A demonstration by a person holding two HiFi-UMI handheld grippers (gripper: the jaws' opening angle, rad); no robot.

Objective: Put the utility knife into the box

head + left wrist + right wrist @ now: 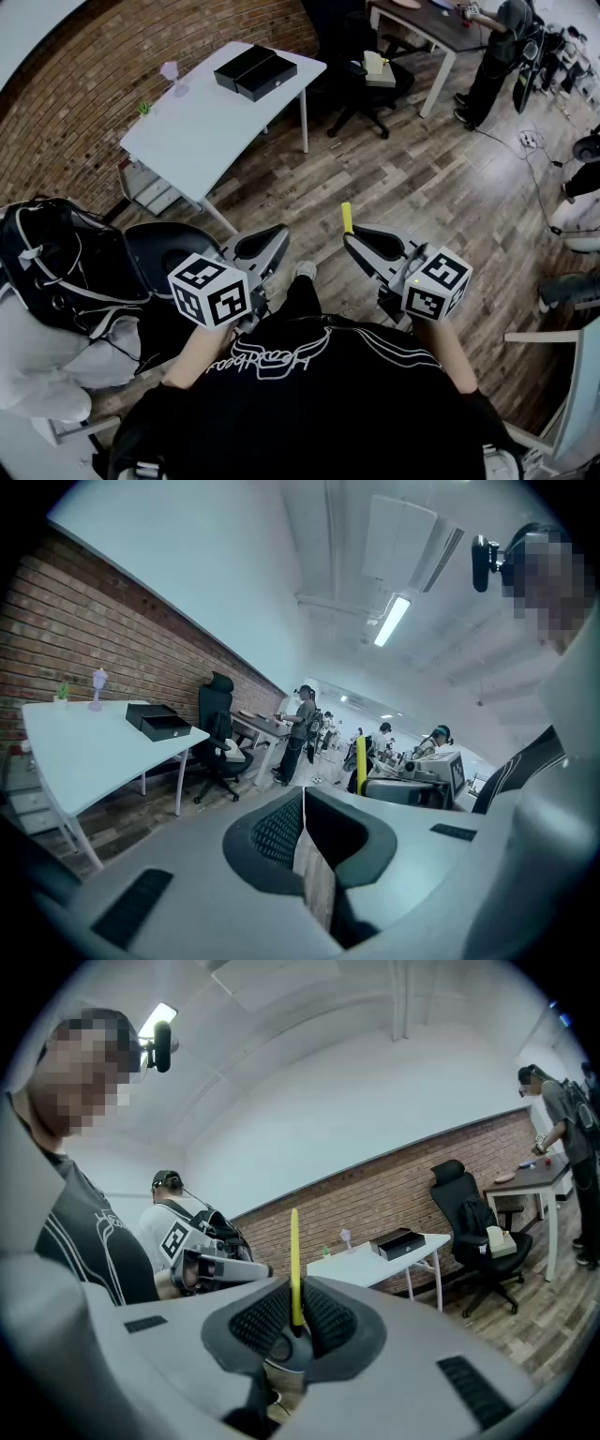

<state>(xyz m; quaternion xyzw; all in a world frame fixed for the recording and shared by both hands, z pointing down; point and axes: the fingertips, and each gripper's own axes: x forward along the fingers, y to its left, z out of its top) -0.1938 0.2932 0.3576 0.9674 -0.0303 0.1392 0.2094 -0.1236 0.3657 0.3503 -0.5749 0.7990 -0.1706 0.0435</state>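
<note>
left hand-held gripper point(277, 236) point(304, 794): held low in front of the person's body, at the left in the head view. Its two jaws were pressed together, with nothing between them.
bag point(56, 258): black, and lay at the far left, beside the person.
desk point(216, 131) point(84, 752) point(366, 1262): white, and stood against the brick wall point(103, 75), ahead of both hand-held grippers and well apart from them.
box point(255, 72) point(157, 723) point(401, 1242): black, in two parts lying side by side at the far end of the desk. One part showed an open top in the left gripper view.
knife point(346, 217) point(294, 1251): yellow and slim, and stuck out from between the right jaws with its free end pointing away from the person. It was over the wooden floor point(422, 187), well apart from the box and not in it.
right hand-held gripper point(352, 238) point(296, 1288): held level with the left one. Its jaws were nearly together and clamped on the lower end of the knife.
chair point(352, 56): a black office chair, just right of the desk.
person point(497, 56): stood at another desk at the far right.
</note>
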